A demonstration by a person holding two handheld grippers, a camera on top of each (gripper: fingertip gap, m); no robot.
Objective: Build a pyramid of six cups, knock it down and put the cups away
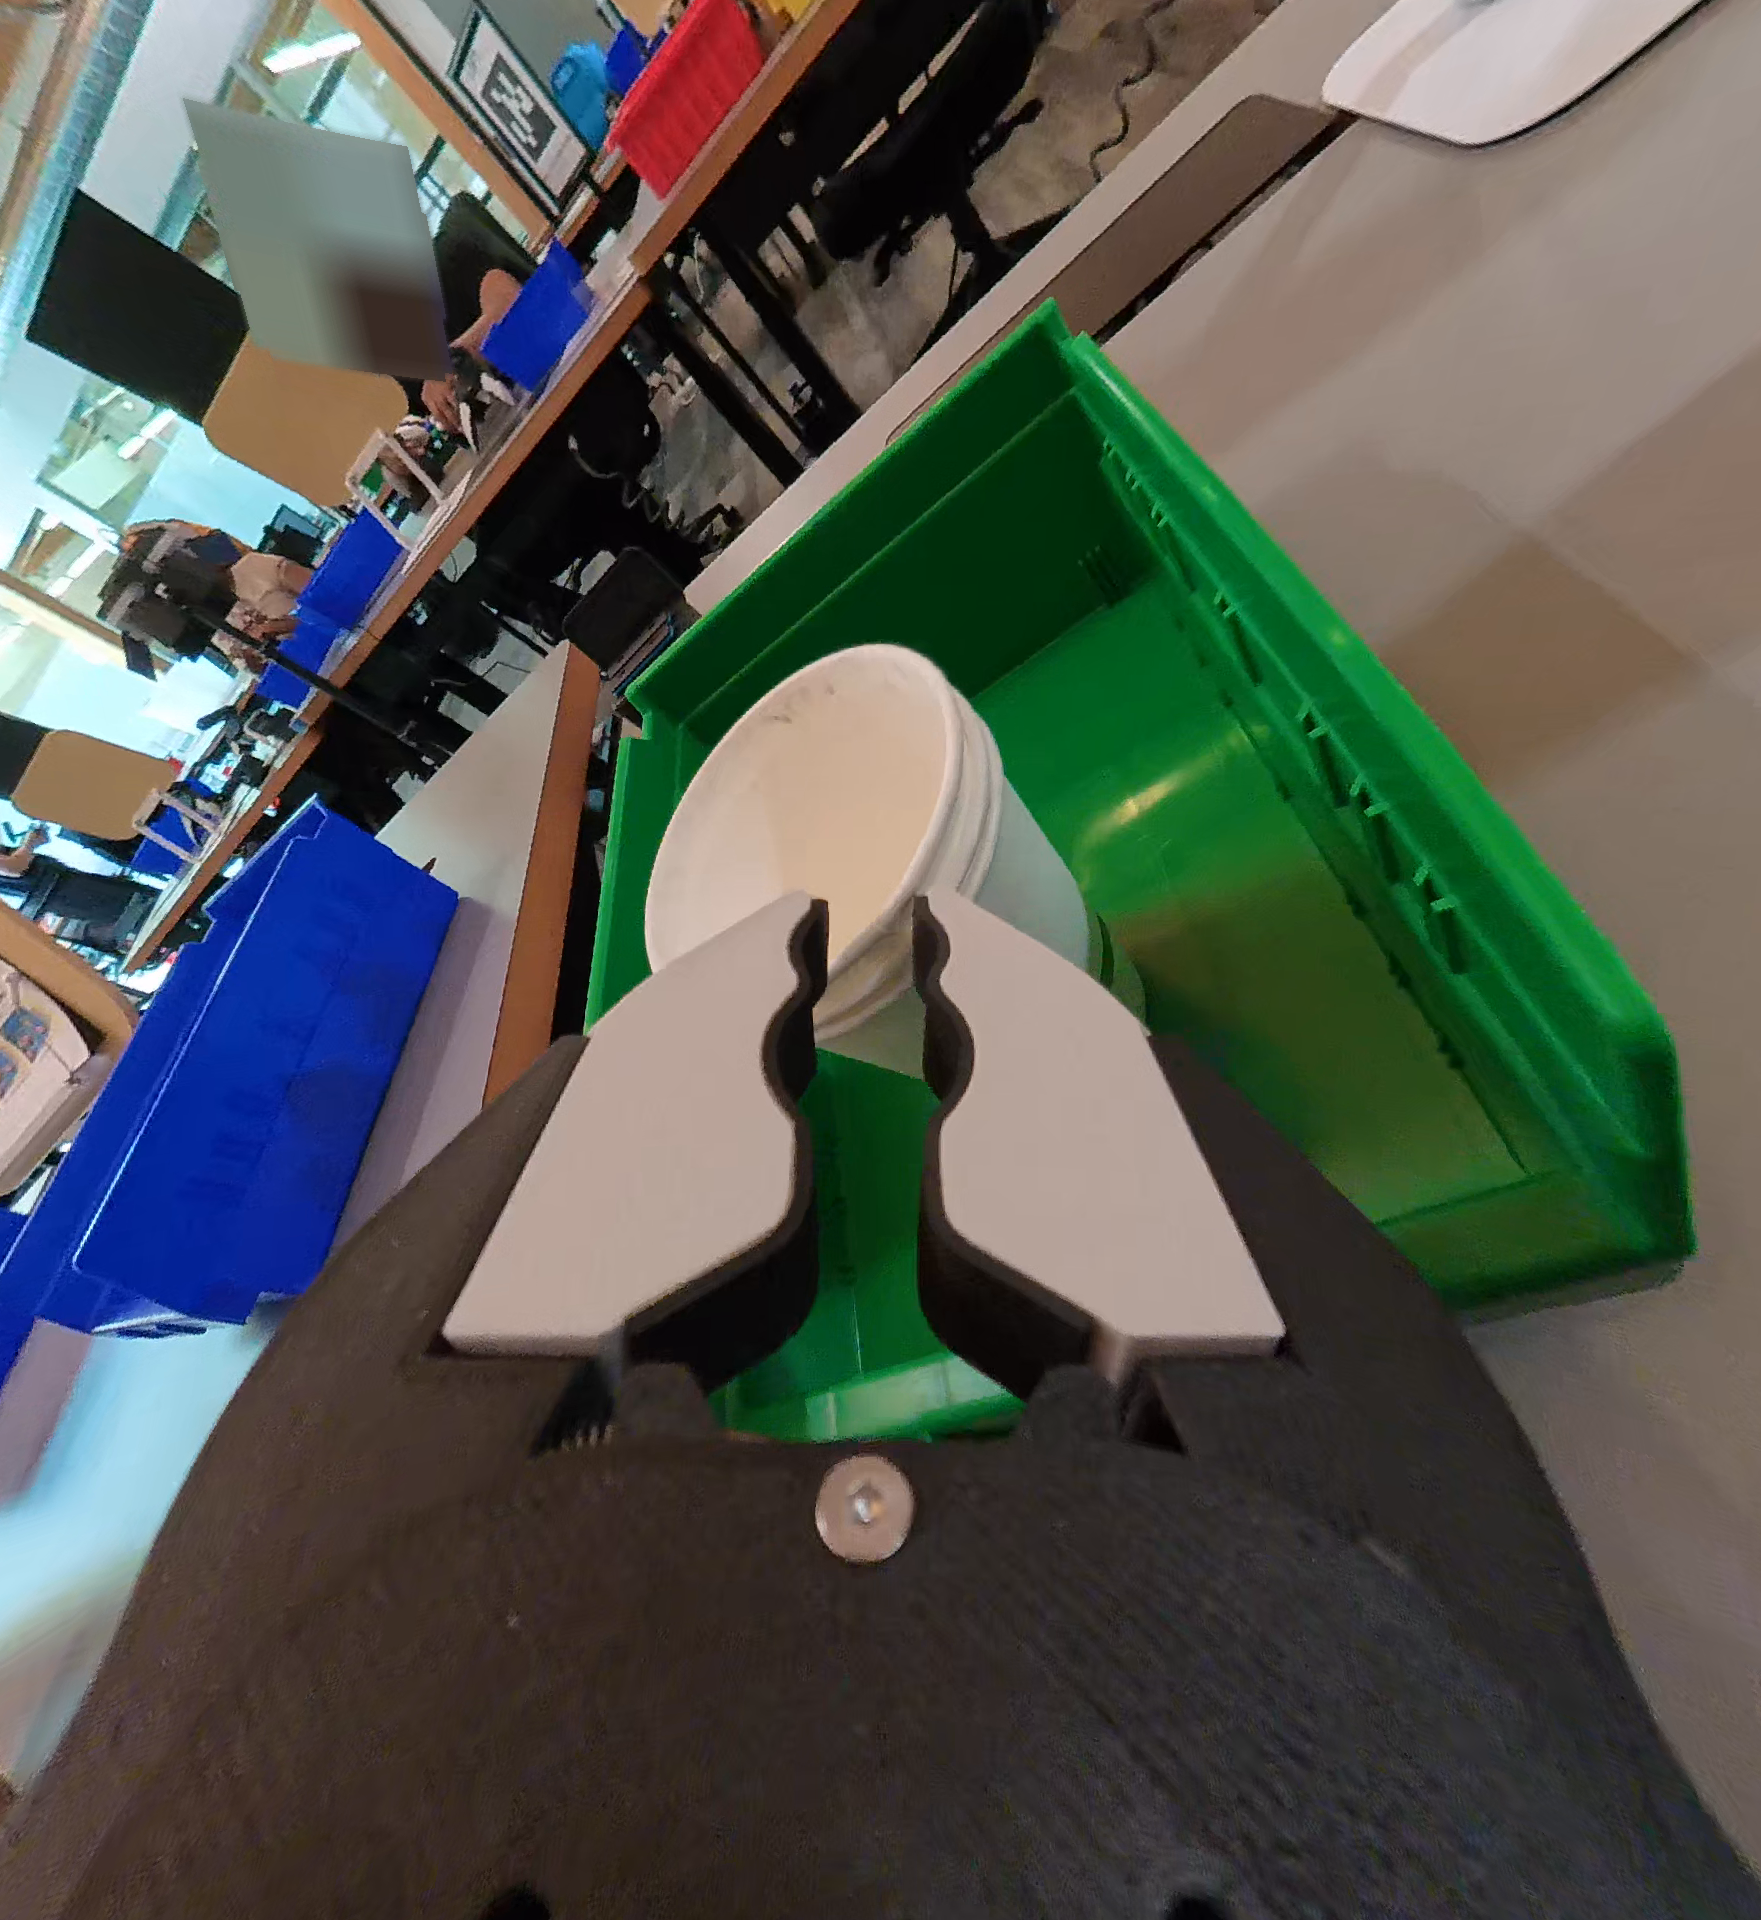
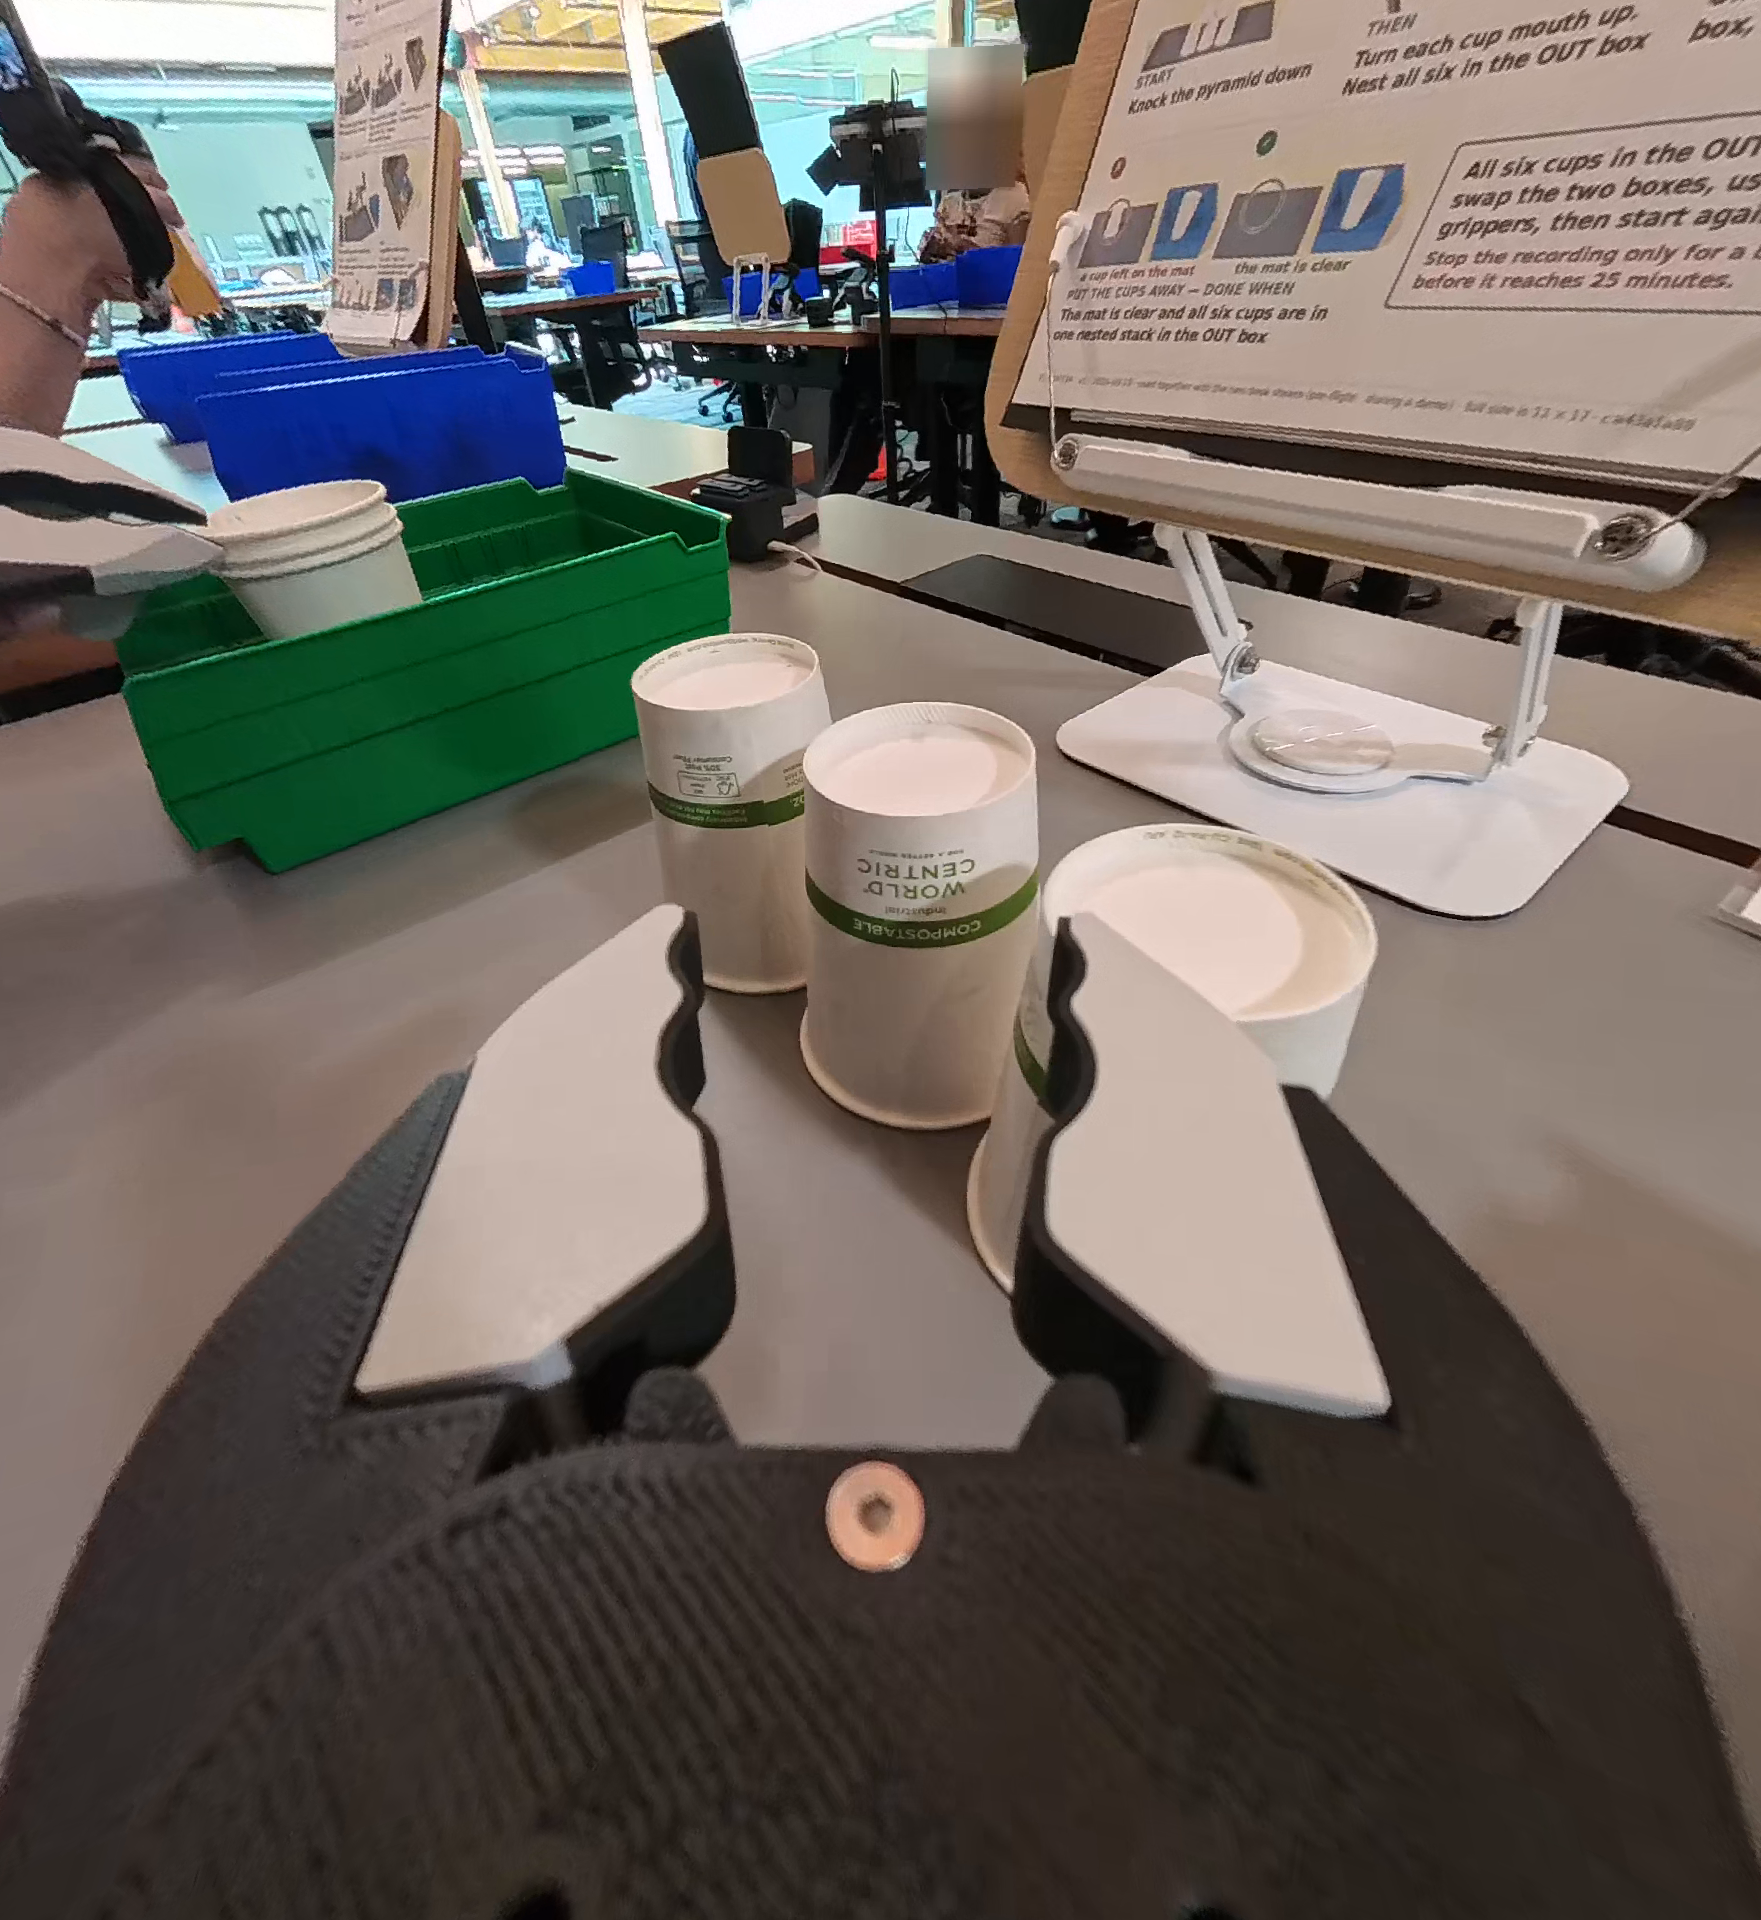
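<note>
My left gripper [image 1: 868,920] is shut on the rim of a nested stack of white paper cups [image 1: 824,790], which leans tilted inside a green bin [image 1: 1375,831]. The right wrist view shows the same stack [image 2: 320,561] mouth up in the green bin [image 2: 419,707], with the left gripper's fingers [image 2: 65,540] at its rim. My right gripper [image 2: 871,935] is open and empty, low over the grey table [image 2: 232,987]. Three white cups stand upside down before it: a far one [image 2: 725,790], a middle one [image 2: 917,831] and a near one [image 2: 1250,935] just behind its right finger.
Blue bins [image 2: 377,426] stand behind the green bin, and also show in the left wrist view [image 1: 232,1091]. A white stand [image 2: 1375,810] holding an instruction board [image 2: 1427,208] sits at the right. A small black device [image 2: 751,499] is at the table's back edge. People work at far desks.
</note>
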